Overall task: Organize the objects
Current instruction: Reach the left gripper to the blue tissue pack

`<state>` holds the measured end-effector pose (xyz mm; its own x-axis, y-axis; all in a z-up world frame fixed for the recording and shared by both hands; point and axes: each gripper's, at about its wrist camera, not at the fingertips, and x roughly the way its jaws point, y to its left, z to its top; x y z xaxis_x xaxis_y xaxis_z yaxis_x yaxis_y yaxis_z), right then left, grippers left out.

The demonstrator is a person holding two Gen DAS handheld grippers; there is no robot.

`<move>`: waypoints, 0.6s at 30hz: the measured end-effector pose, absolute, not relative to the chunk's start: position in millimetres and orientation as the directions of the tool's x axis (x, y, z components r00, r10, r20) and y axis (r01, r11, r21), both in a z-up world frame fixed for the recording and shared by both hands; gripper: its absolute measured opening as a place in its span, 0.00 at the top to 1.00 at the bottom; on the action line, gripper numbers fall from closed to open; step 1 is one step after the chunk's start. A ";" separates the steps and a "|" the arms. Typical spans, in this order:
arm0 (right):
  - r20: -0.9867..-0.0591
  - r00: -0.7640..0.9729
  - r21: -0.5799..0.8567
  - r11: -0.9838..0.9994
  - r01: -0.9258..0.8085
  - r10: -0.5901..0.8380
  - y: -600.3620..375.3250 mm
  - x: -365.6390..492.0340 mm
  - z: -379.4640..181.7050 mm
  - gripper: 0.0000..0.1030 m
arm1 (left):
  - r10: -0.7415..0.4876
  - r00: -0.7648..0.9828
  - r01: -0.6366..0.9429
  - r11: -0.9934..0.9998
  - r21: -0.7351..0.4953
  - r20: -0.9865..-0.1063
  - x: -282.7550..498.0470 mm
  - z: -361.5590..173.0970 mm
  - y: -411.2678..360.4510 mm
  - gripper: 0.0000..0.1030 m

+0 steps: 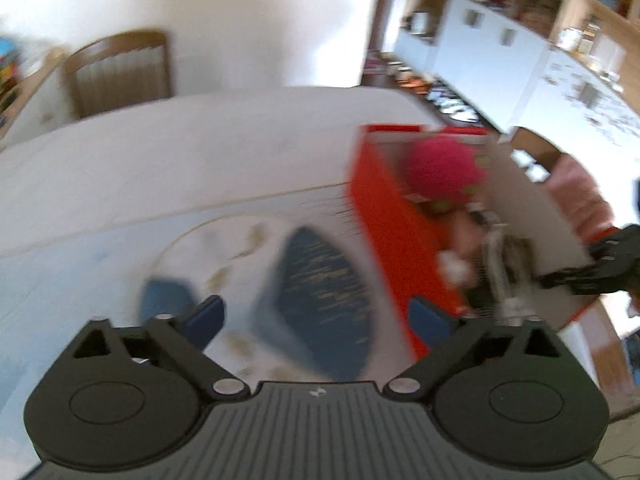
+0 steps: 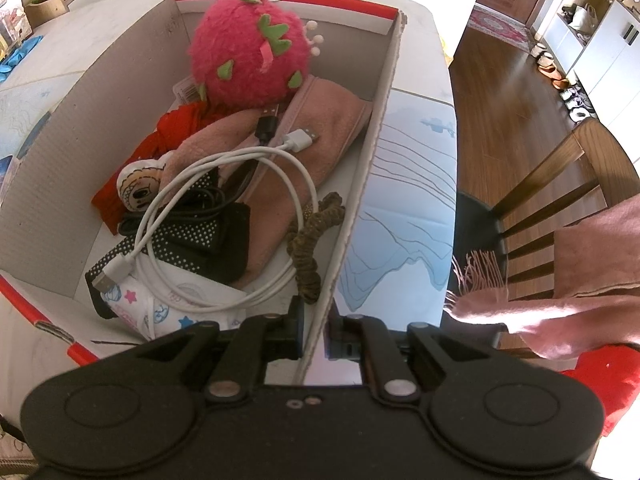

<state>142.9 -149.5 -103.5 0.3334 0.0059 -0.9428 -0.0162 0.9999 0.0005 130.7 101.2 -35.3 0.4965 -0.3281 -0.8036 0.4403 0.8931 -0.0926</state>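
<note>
Here, nearest in the right wrist view, the right tool (image 2: 314, 334) is seen clenched on the near right wall of the cardboard box (image 2: 352, 216), one finger inside and one outside. Just beyond the inner finger, a white patterned cloth (image 2: 160, 312) and a coiled white cable (image 2: 224, 216) are found inside the box, the cable lying over a black dotted pouch (image 2: 188, 240) and a black cable (image 2: 264, 126). A brown scrunchie (image 2: 316, 236) is laid against the right wall. Further in, a pink towel (image 2: 312, 140), a red cloth (image 2: 176, 128) and a small plush face (image 2: 140, 188) are seen, and at the far end a pink strawberry plush (image 2: 250, 52) is set on top. The box stands on the table (image 2: 416, 184); a wooden chair (image 2: 560, 184) is placed to the right. In the blurred left wrist view, the left tool (image 1: 316, 320) is held released above a dark blue object (image 1: 324, 292) on the table, left of the box's red side (image 1: 384, 224).
</note>
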 end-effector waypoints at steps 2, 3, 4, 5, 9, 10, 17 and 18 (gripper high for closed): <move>-0.943 0.333 0.000 1.000 -0.016 0.005 -149.3 143.1 -103.4 0.92 | -0.266 0.498 0.358 0.930 -0.084 -0.825 138.9 -47.2 119.9 0.00; -0.943 0.333 0.000 1.000 -0.016 0.005 -149.4 143.1 -103.6 0.92 | -0.226 0.490 0.305 0.949 -0.078 -0.842 143.9 -55.3 129.5 0.00; -0.943 0.332 0.000 1.000 -0.016 0.005 -149.4 143.1 -103.7 0.92 | -0.198 0.480 0.263 0.962 -0.075 -0.855 147.6 -62.2 136.7 0.00; -0.943 0.332 0.000 1.000 -0.015 0.005 -149.5 143.1 -103.7 0.92 | -0.172 0.469 0.224 0.972 -0.071 -0.866 150.6 -69.4 144.6 0.00; -0.943 0.332 0.000 1.000 -0.012 0.004 -149.4 143.0 -104.2 0.92 | -0.109 0.423 0.096 0.993 -0.075 -0.900 158.9 -96.5 168.7 0.00; -0.943 0.332 -0.001 1.000 -0.011 0.003 -149.1 143.0 -104.3 0.92 | -0.098 0.421 0.077 0.994 -0.073 -0.902 159.7 -100.0 172.0 0.00; -0.944 0.331 -0.006 1.000 -0.011 -0.002 -148.4 143.3 -104.5 0.92 | -0.048 0.396 -0.002 0.999 -0.053 -0.917 166.3 -124.7 180.4 0.00; -0.944 0.331 -0.006 1.000 -0.011 -0.002 -148.3 143.3 -104.3 0.92 | -0.039 0.395 -0.004 0.999 -0.044 -0.918 167.2 -127.6 179.8 0.00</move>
<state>143.3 -148.3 -104.3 0.3309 -0.0024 -0.9437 -0.0111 0.9999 -0.0065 167.2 179.8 -127.6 0.3949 -0.0393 -0.9179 -0.0035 0.9990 -0.0442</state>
